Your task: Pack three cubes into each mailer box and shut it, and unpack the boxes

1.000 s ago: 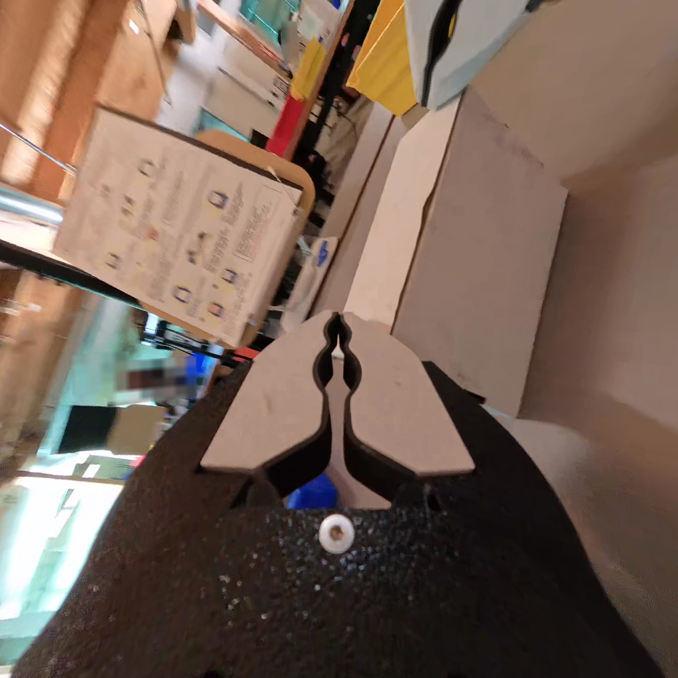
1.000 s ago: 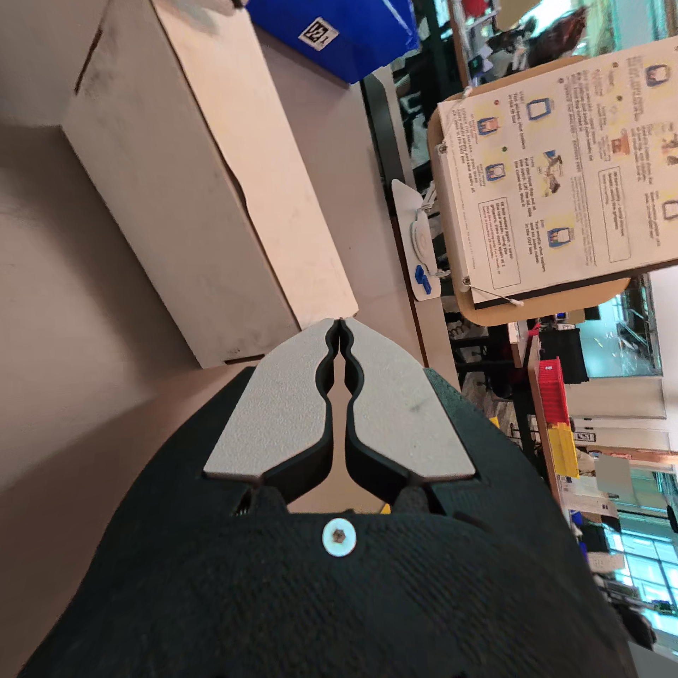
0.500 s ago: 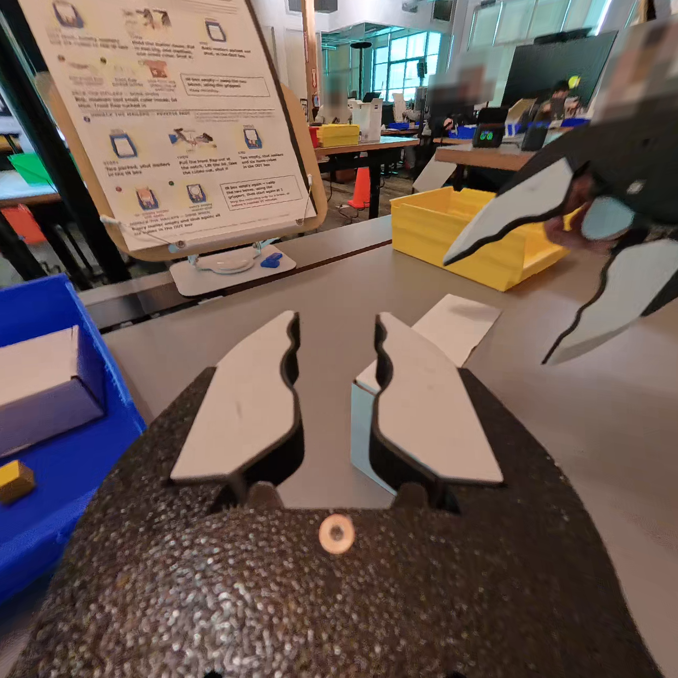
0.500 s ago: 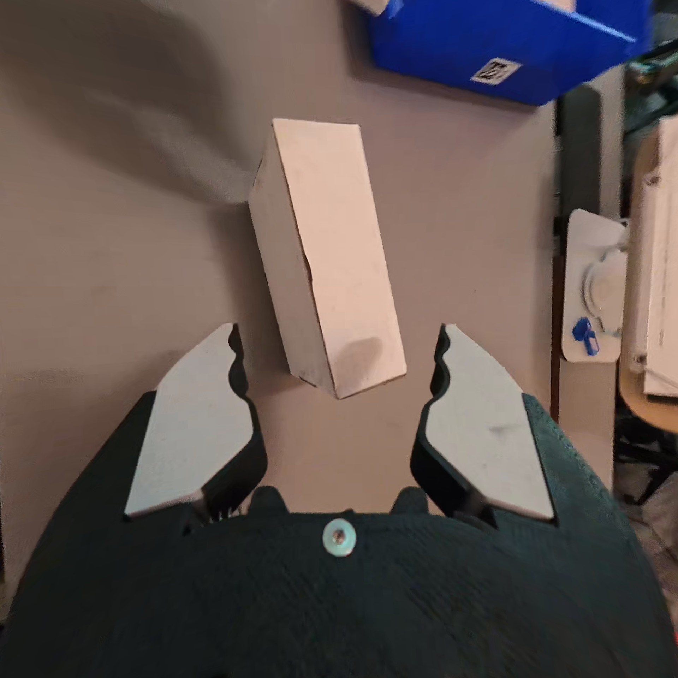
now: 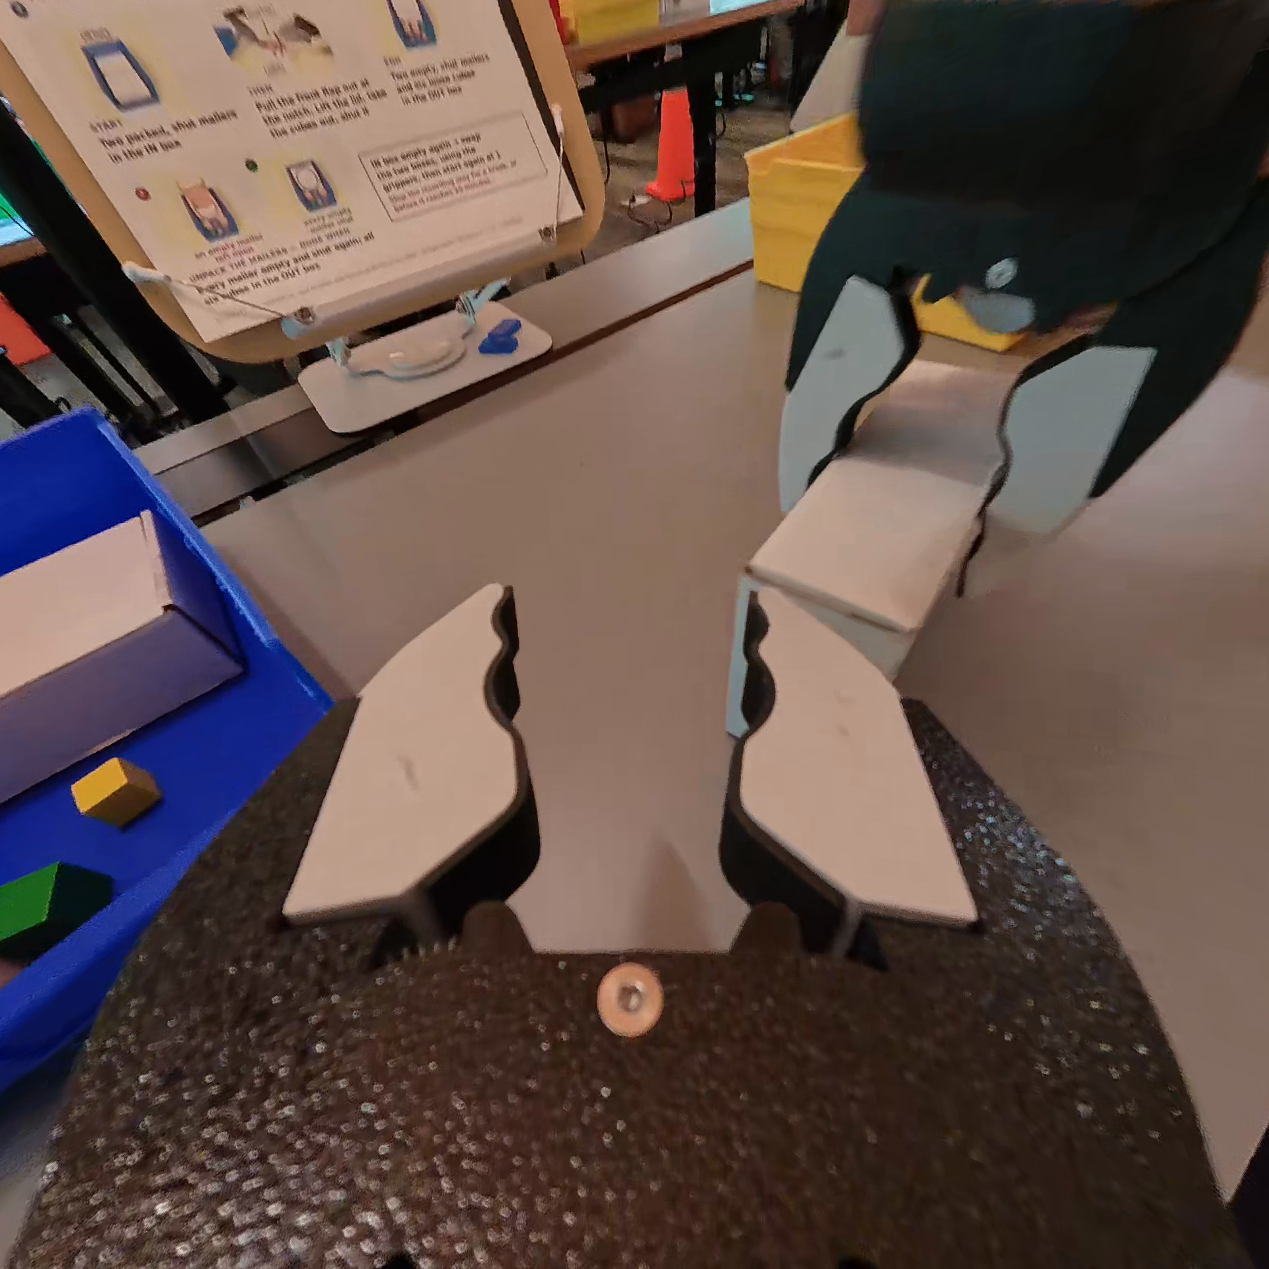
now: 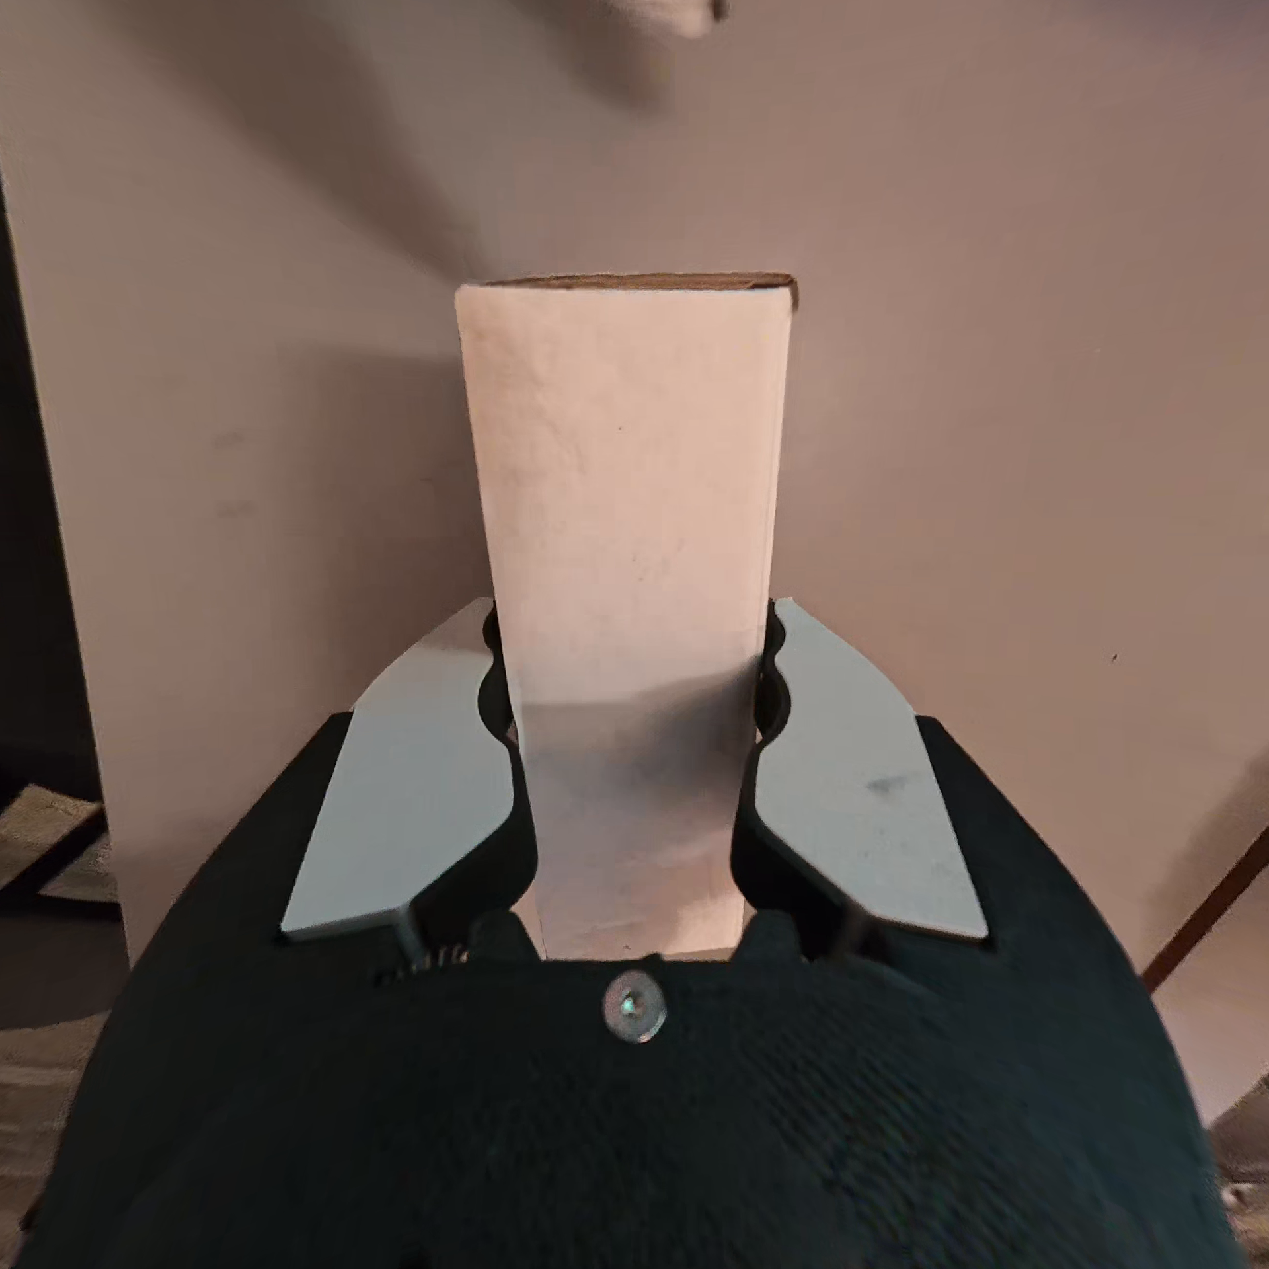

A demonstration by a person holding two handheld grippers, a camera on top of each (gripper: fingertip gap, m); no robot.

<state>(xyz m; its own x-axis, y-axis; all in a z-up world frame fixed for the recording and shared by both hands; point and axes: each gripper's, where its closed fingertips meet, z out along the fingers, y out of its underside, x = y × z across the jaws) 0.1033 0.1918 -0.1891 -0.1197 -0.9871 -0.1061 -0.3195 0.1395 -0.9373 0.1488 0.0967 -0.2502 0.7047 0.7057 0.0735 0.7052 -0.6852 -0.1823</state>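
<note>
Finding the right gripper (image 6: 635, 610) brought down over the white mailer box (image 6: 618, 446) and narrowed from the wide spread of half a second ago to the box's own width, inner pads seemingly touching both long sides, so pinching it by the look of things rather than merely straddling; gripping toward the far half, judged from the left wrist view. Seeing no lift yet: box flat on the grey table (image 5: 584, 446), lid shut, right of centre. Noting the left gripper (image 5: 628, 604) opened a little wider than half a second ago and wholly unlike the pressed-together, tilted pose of a second ago; now level, spread and holding nothing, low over the table just left of the box's near end, right fingertip overlapping that near corner in its own view, contact impossible to tell. Spotting, at near left, a blue bin (image 5: 206, 721) with a second white box (image 5: 82, 618), a loose yellow cube (image 5: 117, 790) and a green cube (image 5: 34, 899); at far right, a yellow bin (image 5: 796, 206); at far left, an instruction board (image 5: 309, 137) on a stand. Reading this as the box now steadied by one tool, freeing the other to work the front flap and lid; unable to tell whether anything lies inside, hence whether packing or unpacking comes next
</note>
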